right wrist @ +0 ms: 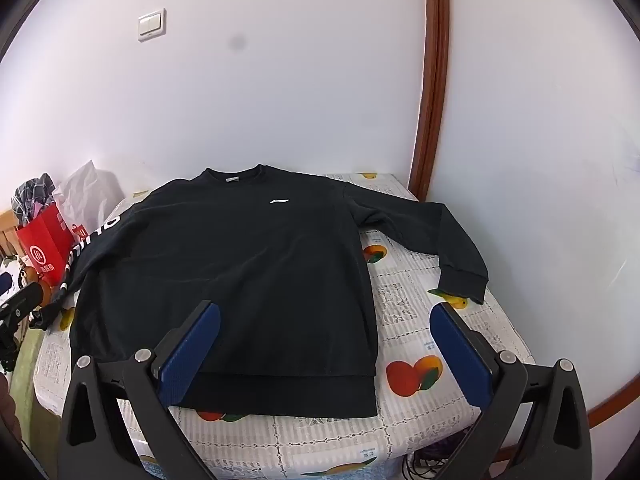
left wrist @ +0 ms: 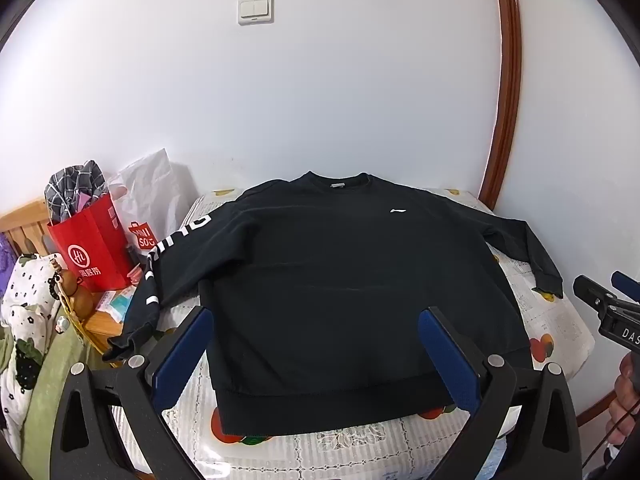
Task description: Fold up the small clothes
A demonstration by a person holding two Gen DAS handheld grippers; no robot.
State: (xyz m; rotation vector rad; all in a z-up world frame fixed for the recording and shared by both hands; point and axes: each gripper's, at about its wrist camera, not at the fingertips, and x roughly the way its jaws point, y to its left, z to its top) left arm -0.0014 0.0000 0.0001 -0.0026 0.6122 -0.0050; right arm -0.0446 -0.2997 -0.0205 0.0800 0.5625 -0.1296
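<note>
Both claws wide open, nothing in either. The left claw hangs above the near hem, its pads straddling the lower body of the sweatshirt; the right claw hovers over the near right corner of the hem, one pad over cloth, the other over bare tabletop.

The sweatshirt lies flat, front up, collar toward the far edge by the wall, hem along the near edge. The lettered sleeve spills off the left edge, cuff dangling; the plain sleeve runs out toward the right edge and ends on the cloth-covered top.

No fold made yet, by my reading. Best opening: sleeves first. Pinch each cuff low, only one layer, lift just clear and carry it across the chest so the body doesn't drag. The hanging cuff wants hauling up onto the top before it swings.

Room? Tight on the left: a red bag and clutter sit just beside that edge, so keep the sweep inward. The wall crowds the far edge. The right side and near edge look free.
</note>
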